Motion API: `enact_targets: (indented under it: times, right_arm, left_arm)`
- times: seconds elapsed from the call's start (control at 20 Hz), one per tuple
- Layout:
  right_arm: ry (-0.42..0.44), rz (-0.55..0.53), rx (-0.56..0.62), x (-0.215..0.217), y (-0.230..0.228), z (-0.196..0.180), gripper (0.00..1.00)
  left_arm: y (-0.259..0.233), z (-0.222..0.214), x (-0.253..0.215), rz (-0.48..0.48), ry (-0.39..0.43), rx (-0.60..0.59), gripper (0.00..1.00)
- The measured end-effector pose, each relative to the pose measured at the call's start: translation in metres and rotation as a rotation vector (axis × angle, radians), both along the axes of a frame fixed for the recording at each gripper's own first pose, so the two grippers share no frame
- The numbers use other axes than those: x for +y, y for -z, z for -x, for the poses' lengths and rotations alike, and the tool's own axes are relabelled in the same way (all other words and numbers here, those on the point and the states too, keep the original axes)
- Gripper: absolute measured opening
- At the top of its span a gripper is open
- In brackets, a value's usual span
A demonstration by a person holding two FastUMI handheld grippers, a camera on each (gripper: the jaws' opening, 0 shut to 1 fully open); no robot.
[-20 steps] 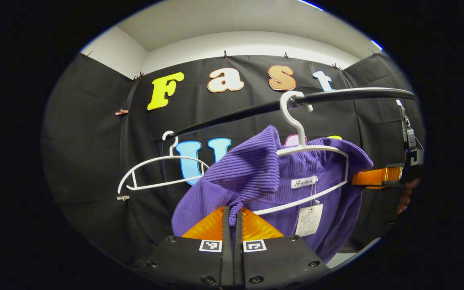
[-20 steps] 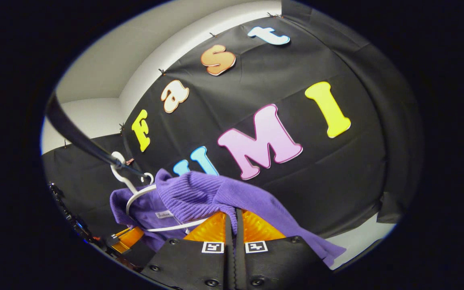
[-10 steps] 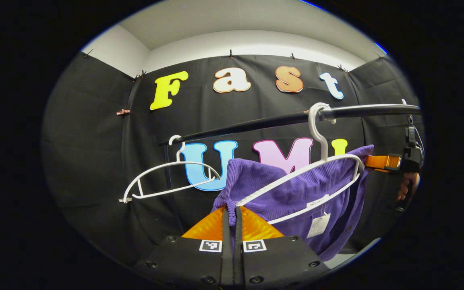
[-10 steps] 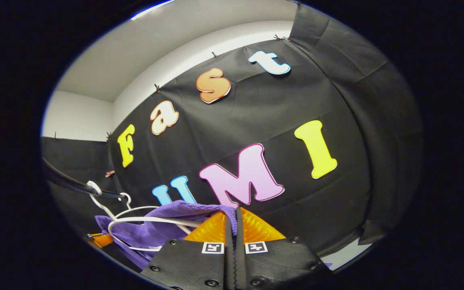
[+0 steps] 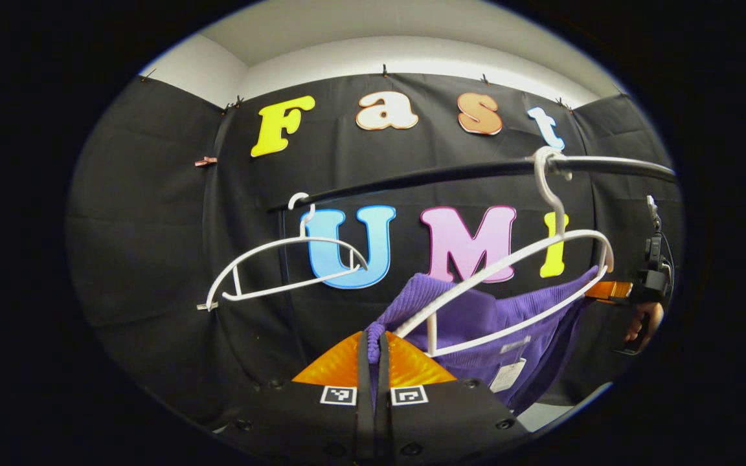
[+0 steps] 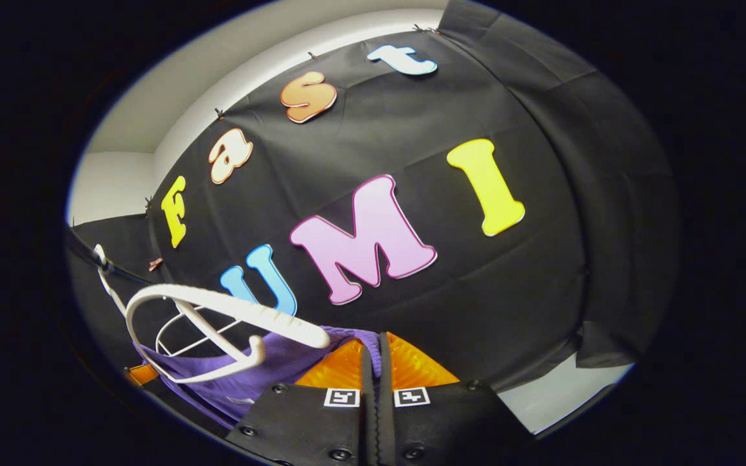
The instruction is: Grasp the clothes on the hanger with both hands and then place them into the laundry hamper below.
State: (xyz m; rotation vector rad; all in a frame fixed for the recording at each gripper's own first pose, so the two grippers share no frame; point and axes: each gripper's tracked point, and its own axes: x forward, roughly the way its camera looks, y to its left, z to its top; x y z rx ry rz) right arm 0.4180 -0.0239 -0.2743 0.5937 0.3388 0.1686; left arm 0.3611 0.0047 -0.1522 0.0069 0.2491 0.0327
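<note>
A purple ribbed garment (image 5: pixel 483 320) sags below the bare top arm of a white hanger (image 5: pixel 509 262), whose hook sits on the black rail (image 5: pixel 451 171). The hanger's lower bar still crosses the cloth. My left gripper (image 5: pixel 373 338) is shut on the garment's left edge. Far right in the left gripper view, my right gripper (image 5: pixel 609 290) pinches the other edge, with a hand (image 5: pixel 645 320) behind it. In the right gripper view, my right gripper (image 6: pixel 376 342) is shut on the purple garment (image 6: pixel 269 362), just under the white hanger (image 6: pixel 217 304).
A second, empty white hanger (image 5: pixel 282 262) hangs on the rail to the left. The rail (image 6: pixel 88 252) also crosses the left edge of the right gripper view. A strip of pale floor (image 5: pixel 541 414) lies below the black wall cloth.
Both grippers have drawn the garment down and off the hanger's shoulders. The hanger's top arm, covered a second ago, is now bare, and the cloth hangs lower.
</note>
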Motion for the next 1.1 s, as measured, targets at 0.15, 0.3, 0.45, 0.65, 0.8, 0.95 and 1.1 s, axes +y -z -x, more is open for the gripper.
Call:
enact_targets:
  times: [0.15,0.3,0.45,0.65,0.8,0.95,1.1]
  right_arm:
    - [-0.041,-0.011,-0.003,0.022,0.01,0.026,0.09]
    - [-0.068,-0.026,0.023,0.035,0.02,0.054,0.05]
    - [-0.101,-0.035,0.044,0.044,0.026,0.08,0.05]
    - [-0.142,-0.057,0.095,0.06,0.043,0.114,0.05]
    - [-0.182,-0.063,0.14,0.079,0.056,0.144,0.05]
    - [-0.229,-0.062,0.165,0.097,0.059,0.172,0.05]
    - [-0.272,-0.054,0.171,0.11,0.05,0.191,0.05]
  left_arm:
    - [0.026,0.009,0.008,0.017,-0.019,0.04,0.05]
    - [0.058,0.028,0.016,0.026,-0.029,0.097,0.05]
    - [0.082,0.049,0.011,0.028,-0.009,0.139,0.05]
    - [0.104,0.07,-0.014,0.046,0.044,0.189,0.05]
    - [0.119,0.087,-0.042,0.057,0.095,0.219,0.05]
    - [0.125,0.099,-0.072,0.059,0.157,0.242,0.05]
    - [0.119,0.11,-0.101,0.068,0.221,0.247,0.05]
